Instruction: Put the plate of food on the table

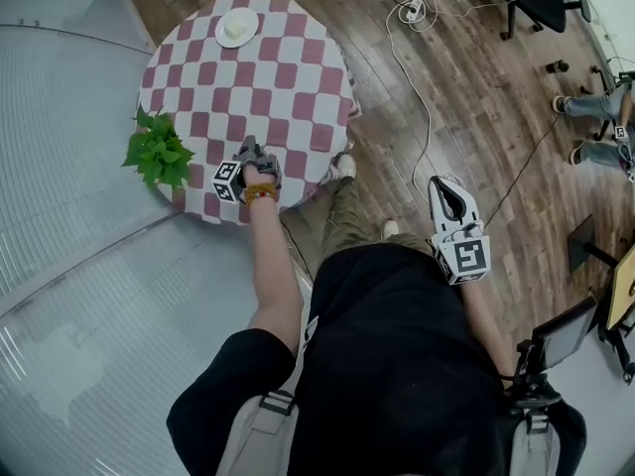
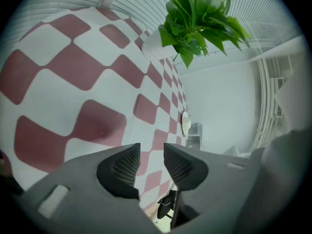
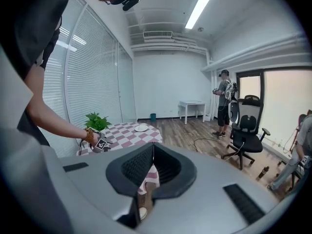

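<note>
L gripper (image 1: pixel 248 153) is in my left hand (image 1: pixel 262 178), over the near edge of the round table (image 1: pixel 298 107), which has a red/white check cloth (image 2: pixel 73 82) on it. In the L gripper view the jaws stand a bit apart w/ nothing between them, just cloth behind the gap. Can't tell if the tips touch the cloth.

R gripper (image 1: pixel 448 194) hangs at my right side over the wood floor (image 1: pixel 476 97), well apart from the table. In the R gripper view its jaws are pressed together and empty.

Plate of food (image 1: pixel 238 26) sits on the table at the far edge, well apart from both grippers. The food is a pale lump, too small to ID. In the L gripper view the plate shows edge-on only, as a thin sliver, and in the R gripper view it is tiny.

Plant (image 1: pixel 157 153) is at the table's left edge. Its pot is hidden under the leaves in the head view, and its top is cut off in the L gripper view.

Bkgd in the R gripper view: a person (image 3: pixel 225 101) standing, a black office chair (image 3: pixel 246 130) and a white desk (image 3: pixel 192 105).
</note>
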`<state>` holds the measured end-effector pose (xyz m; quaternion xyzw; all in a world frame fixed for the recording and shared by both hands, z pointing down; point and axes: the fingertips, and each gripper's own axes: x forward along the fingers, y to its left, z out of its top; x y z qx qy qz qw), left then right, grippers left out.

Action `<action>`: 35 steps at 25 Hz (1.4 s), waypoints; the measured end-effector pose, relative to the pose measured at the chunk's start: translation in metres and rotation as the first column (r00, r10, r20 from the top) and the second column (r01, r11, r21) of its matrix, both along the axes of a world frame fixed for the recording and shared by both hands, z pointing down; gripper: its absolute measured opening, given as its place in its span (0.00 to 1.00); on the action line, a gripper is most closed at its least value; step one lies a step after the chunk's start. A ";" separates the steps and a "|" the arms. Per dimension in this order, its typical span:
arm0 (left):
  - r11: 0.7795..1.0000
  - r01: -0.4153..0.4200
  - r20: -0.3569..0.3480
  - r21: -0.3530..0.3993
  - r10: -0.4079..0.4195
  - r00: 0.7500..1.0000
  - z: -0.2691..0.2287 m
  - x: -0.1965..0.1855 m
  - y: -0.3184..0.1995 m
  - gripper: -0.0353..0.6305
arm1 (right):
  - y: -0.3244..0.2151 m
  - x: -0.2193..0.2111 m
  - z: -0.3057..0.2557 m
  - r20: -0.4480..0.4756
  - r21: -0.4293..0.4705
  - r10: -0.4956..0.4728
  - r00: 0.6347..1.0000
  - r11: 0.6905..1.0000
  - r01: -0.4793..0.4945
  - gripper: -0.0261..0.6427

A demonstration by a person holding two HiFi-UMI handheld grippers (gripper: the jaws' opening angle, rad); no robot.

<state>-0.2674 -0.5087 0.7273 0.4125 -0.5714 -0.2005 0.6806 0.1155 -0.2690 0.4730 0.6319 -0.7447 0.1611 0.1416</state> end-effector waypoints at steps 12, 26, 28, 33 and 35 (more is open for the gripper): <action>0.988 -0.151 0.018 -0.021 0.152 0.988 -0.005 0.033 0.155 0.25 | 0.068 0.016 -0.017 0.006 0.086 -0.001 1.000 0.996 0.000 0.06; 0.929 -0.370 0.025 -0.019 0.371 0.928 -0.007 0.096 0.351 0.25 | 0.203 0.027 -0.002 0.018 0.096 0.005 1.000 0.995 -0.007 0.06; 0.913 -0.408 0.020 -0.010 0.408 0.913 -0.012 0.107 0.375 0.25 | 0.222 0.029 0.003 0.024 0.094 0.013 1.000 0.995 -0.015 0.06; 0.851 -0.523 0.035 0.045 0.522 0.852 -0.038 0.136 0.423 0.25 | 0.256 0.029 0.007 0.029 0.099 0.020 0.999 0.995 -0.022 0.05; 0.821 -0.560 0.050 0.112 0.559 0.828 -0.059 0.148 0.429 0.25 | 0.262 0.025 0.004 0.024 0.113 0.008 1.000 0.994 -0.011 0.06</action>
